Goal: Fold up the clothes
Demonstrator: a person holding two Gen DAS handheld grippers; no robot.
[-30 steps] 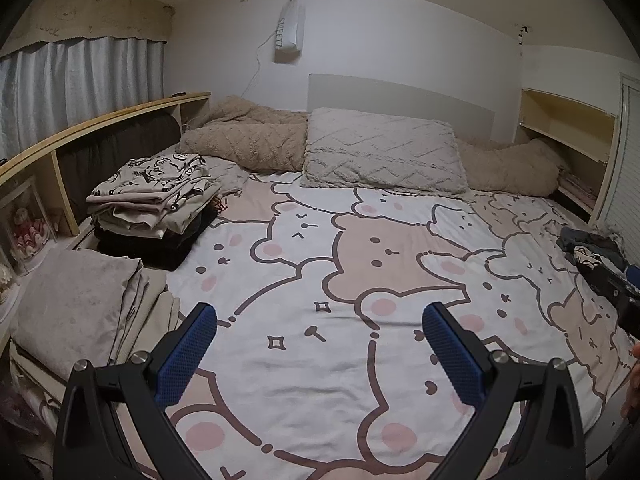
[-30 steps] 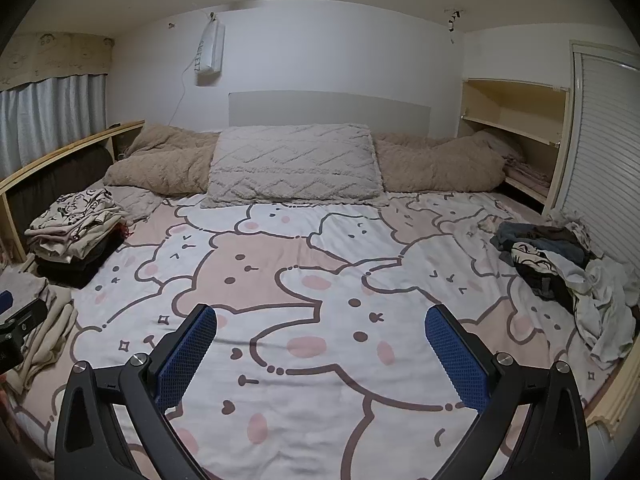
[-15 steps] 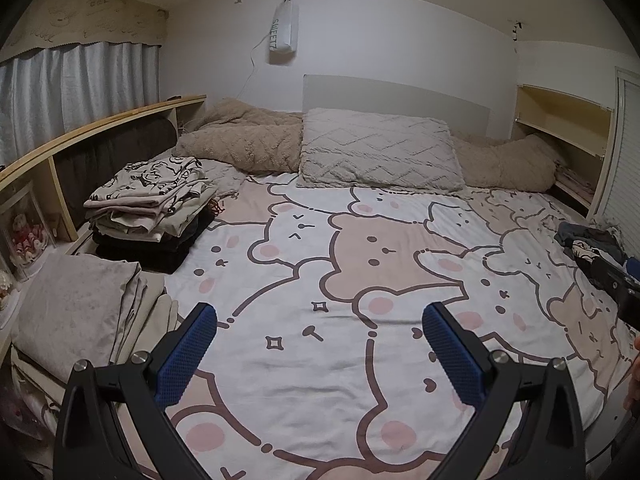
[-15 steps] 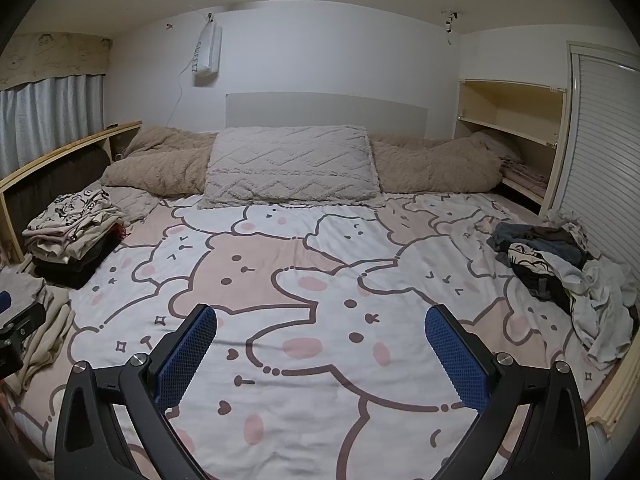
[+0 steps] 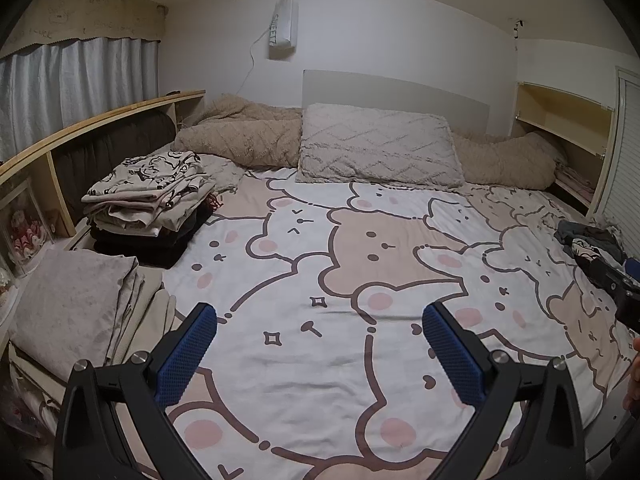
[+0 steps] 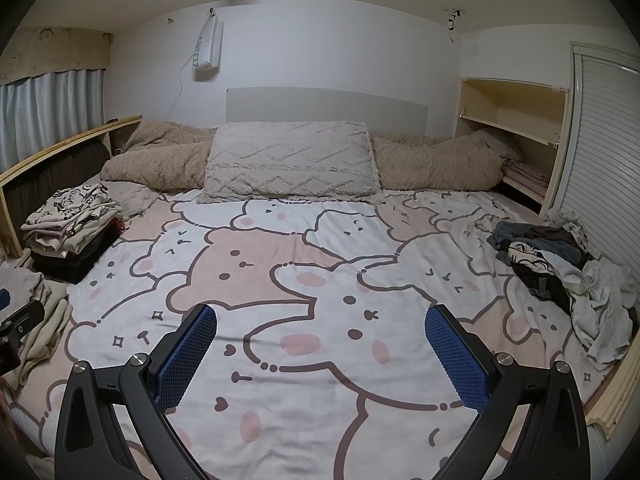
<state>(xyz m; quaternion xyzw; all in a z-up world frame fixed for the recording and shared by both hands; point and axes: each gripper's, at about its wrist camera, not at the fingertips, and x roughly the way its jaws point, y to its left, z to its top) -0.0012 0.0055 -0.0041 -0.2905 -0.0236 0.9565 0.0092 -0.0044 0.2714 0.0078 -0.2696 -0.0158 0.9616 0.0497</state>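
Since 1 s ago both cams have tipped up and eased back a bit: more ceiling in view, bed sits lower in frame; nothing on the bed has shifted. I've got the left gripper hovering over the near part of the sheet, fingers spread wide, nothing btwn the blue pads; same for the right gripper, wide apart, empty, above the sheet w/ the bear print. Clothes to fold: loose pile at the right edge of the bed, crumpled, dark pieces under a white one, near the slatted door; in the left cam I only catch its dark end. Done stack sits at the left edge by the shelf, patterned piece on top, dark ones at the bottom; right cam shows it too. Beige folded pile lies just nearer me than that stack, touching or nearly so, can't tell. Pillow leans at the head, blanket bunched behind it on both sides. Right gripper's body shows at the left cam's right edge; left gripper's body at the right cam's left edge; both well apart from the loose pile.
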